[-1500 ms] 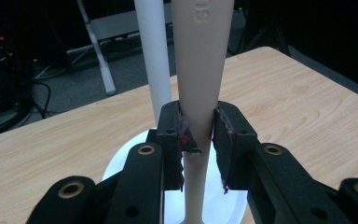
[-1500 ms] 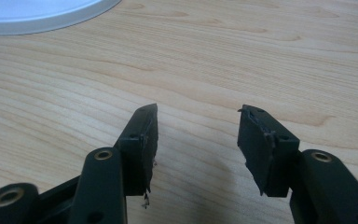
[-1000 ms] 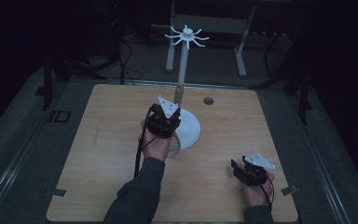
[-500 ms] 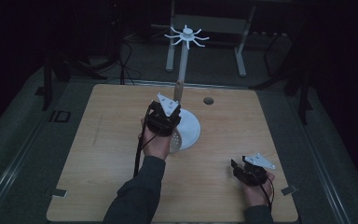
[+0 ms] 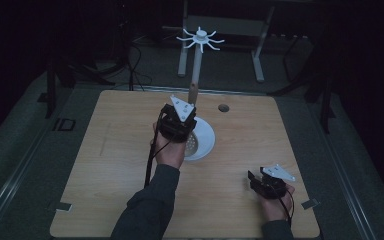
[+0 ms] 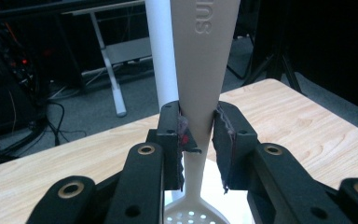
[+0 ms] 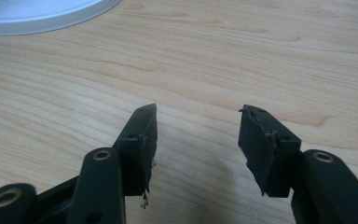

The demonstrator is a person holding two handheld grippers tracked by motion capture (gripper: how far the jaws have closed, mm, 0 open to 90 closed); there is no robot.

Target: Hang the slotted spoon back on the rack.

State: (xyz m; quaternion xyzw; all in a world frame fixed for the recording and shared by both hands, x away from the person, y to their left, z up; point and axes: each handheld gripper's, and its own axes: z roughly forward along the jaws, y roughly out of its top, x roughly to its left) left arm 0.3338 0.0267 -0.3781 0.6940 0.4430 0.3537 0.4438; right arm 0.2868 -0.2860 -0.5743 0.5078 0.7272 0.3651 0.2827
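Note:
My left gripper (image 5: 179,122) (image 6: 199,130) is shut on the neck of a pale slotted spoon (image 6: 206,70), holding it upright over the middle of the table. In the high view the spoon handle (image 5: 193,93) sticks out beyond the gripper, and its perforated head (image 5: 192,145) hangs over the round white base (image 5: 206,139) of a stand. The stand's white pole (image 6: 161,56) rises just behind the spoon to a ring of hooks (image 5: 200,38). Low over the wood at the front right, my right gripper (image 5: 254,179) (image 7: 196,140) is open with nothing between its jaws.
The wooden table (image 5: 105,150) has a small dark hole (image 5: 223,107) near its far edge. The stand's white base (image 7: 37,14) lies ahead and to the left of the right gripper. Dark floor, cables and a white frame (image 5: 257,50) lie beyond the table.
The left gripper has edged slightly up and away with the spoon, closer to the pole. The right gripper has stayed where it was.

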